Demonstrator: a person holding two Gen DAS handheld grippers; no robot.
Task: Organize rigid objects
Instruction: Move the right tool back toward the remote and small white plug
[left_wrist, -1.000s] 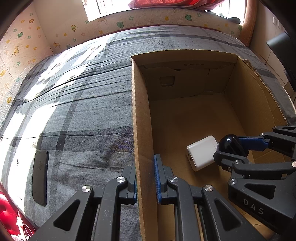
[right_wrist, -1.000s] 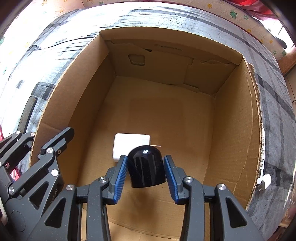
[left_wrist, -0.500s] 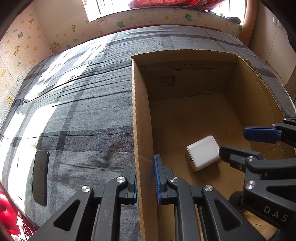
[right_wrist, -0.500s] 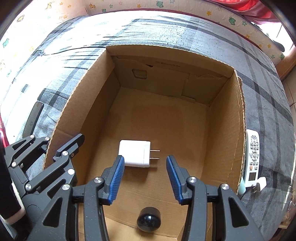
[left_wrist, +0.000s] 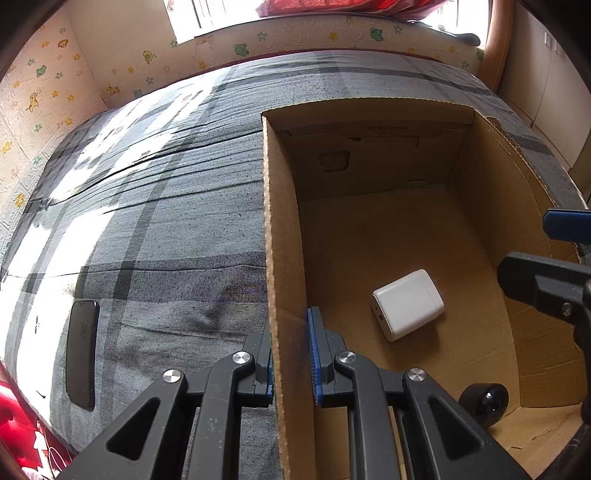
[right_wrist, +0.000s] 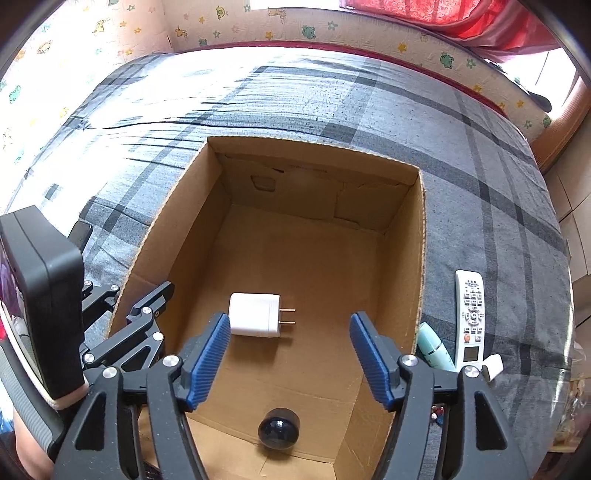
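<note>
The right gripper (right_wrist: 288, 354) hangs above the open cardboard box (right_wrist: 421, 258) with its blue jaws opening wide and nothing between them. Straight below it, on the box floor close to the near wall, sits a small black domed object (right_wrist: 279, 428), free of the jaws. A white charger (right_wrist: 255, 319) lies flat on the floor a little farther in, near the left jaw's tip in the right wrist view, its two prongs pointing to the right.

The left gripper (left_wrist: 291, 354) is clamped on the left wall of the box, one blue pad on the outside and one on the inside of the cardboard edge. From this side the charger (left_wrist: 406, 304) lies right of the gripper, and the black object (left_wrist: 484, 402) rests in the near right corner area.

The box stands on a bed with a grey plaid cover (right_wrist: 369, 96), lit by bright sun patches. Right of the box, on the cover, lie a white remote control (right_wrist: 471, 314), a pale green tube (right_wrist: 434, 347) just beside the box wall, and a small white item whose kind I cannot tell. Left of the box lies a dark phone (left_wrist: 83, 352). Padded wall panels with cartoon animals (left_wrist: 37, 107) ring the bed, and red fabric (right_wrist: 461, 18) hangs at the window.
</note>
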